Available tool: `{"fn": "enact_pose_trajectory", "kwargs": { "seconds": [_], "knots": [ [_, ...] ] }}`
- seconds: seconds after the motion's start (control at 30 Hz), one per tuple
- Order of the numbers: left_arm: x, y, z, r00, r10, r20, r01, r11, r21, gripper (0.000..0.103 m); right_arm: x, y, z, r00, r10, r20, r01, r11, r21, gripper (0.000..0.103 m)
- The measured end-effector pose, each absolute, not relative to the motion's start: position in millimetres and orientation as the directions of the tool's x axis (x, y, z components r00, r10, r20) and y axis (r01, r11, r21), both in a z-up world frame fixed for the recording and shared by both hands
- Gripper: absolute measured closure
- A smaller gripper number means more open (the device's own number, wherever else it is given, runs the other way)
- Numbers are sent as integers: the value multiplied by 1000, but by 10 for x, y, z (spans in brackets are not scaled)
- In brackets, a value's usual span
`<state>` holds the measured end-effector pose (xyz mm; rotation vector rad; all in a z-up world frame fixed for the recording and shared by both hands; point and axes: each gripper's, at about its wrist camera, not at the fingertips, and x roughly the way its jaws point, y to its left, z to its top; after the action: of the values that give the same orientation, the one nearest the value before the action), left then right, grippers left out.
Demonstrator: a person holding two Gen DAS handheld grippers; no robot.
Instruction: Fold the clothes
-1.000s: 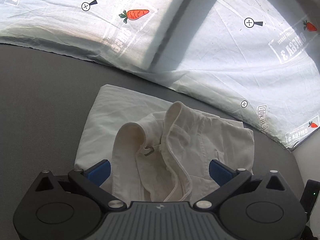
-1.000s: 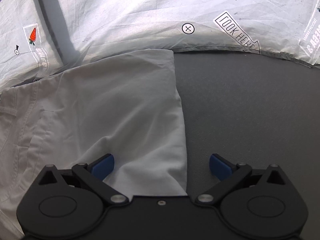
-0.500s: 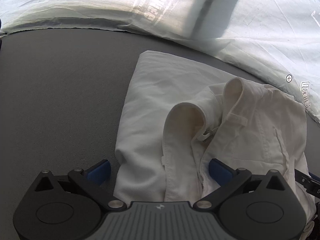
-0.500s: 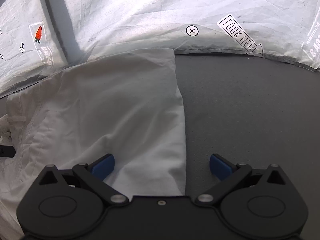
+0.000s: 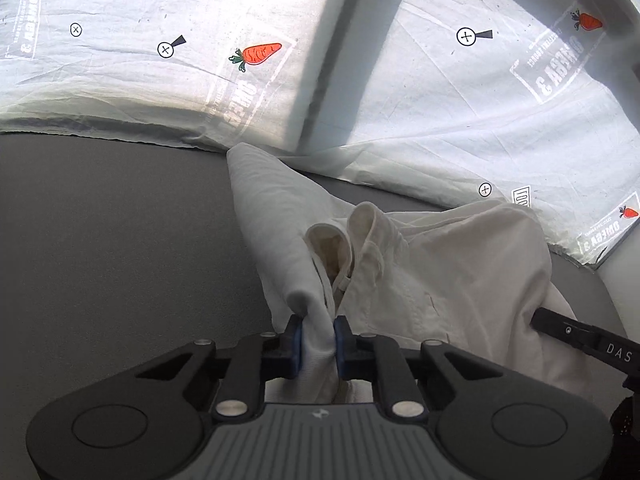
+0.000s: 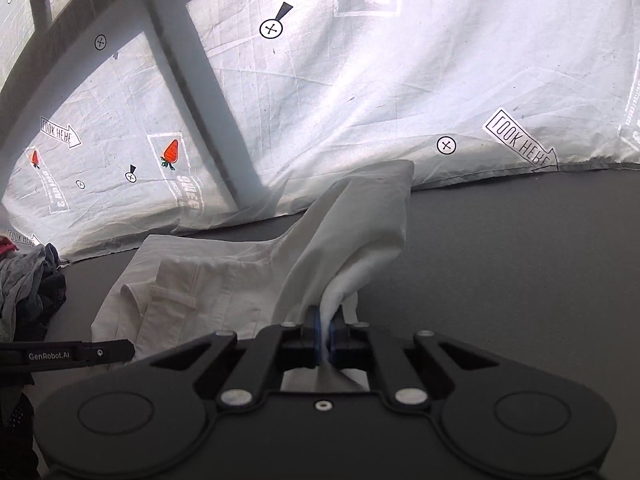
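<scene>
A white garment [image 5: 440, 264] with a waistband and a belt loop lies crumpled on the grey table [image 5: 100, 240]. My left gripper [image 5: 317, 330] is closing, and its blue pads pinch a bunched fold near the waistband opening. In the right wrist view the same garment [image 6: 224, 288] stretches leftward. My right gripper [image 6: 325, 334] is shut on a thin edge of its far side, and the cloth rises in a peak above the table. One black finger of the other gripper shows at the edge of each wrist view.
A white sheet [image 5: 480, 100] printed with carrots, crosses and arrows hangs behind the table. A pile of grey and dark clothes [image 6: 28, 280] sits at the far left in the right wrist view. Bare grey table [image 6: 520, 260] spreads to the right.
Both grippers stood open over the flat garment; now each has closed on a fold. The right one has risen, pulling its edge up off the table.
</scene>
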<state>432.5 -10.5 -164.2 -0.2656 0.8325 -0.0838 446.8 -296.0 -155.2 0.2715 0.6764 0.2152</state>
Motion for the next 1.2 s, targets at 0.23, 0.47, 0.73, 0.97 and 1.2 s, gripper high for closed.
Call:
{"fn": "enact_pose_trajectory", "kwargs": {
  "seconds": [0.23, 0.47, 0.73, 0.97, 1.2],
  "knots": [
    [3670, -552, -1247, 692, -363, -623, 172, 922, -346, 87, 3631, -2892, -1178, 792, 202, -576, -80, 970, 230, 98],
    [3123, -1156, -1070, 624, -511, -591, 350, 859, -373, 89, 2773, -3428, -1067, 830, 98, -550, 80, 954, 289, 98],
    [2885, -2161, -1045, 615, -535, -580, 380, 845, -376, 89, 2358, -4439, -955, 870, 47, -491, 105, 955, 278, 98],
    [2770, -3362, -1088, 660, -503, -558, 323, 861, -394, 89, 2433, -5665, -871, 893, 99, -438, 18, 967, 255, 98],
    [3129, -4320, -1104, 652, -512, -559, 352, 857, -376, 90, 2822, -6669, -781, 919, 117, -377, -14, 965, 263, 98]
  ]
}}
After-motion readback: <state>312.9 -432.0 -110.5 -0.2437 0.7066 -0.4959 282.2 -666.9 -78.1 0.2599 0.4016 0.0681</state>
